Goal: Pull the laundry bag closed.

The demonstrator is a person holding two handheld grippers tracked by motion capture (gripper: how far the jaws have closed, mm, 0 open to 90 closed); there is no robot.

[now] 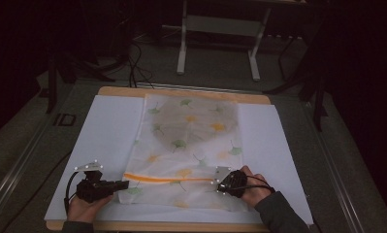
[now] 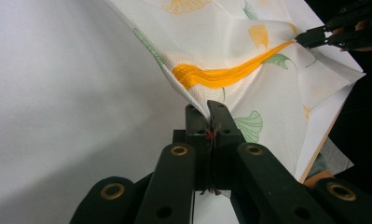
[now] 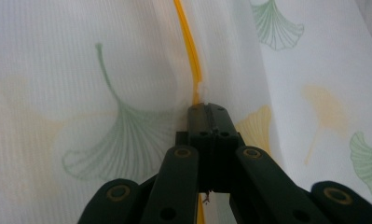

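High view shows my left gripper (image 1: 120,184) and right gripper (image 1: 219,182) both clamped tight on the orange band (image 1: 171,178) of the ginkgo-print cloth (image 1: 191,141), stretched between them near the counter (image 1: 108,131) front, probably for folding.

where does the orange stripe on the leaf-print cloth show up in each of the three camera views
High view: the orange stripe runs across the cloth's near end, between the two grippers.
Left gripper view: it curves from centre toward upper right.
Right gripper view: it runs down from the top edge to the shut jaws.
Shared landmark: green leaf prints.
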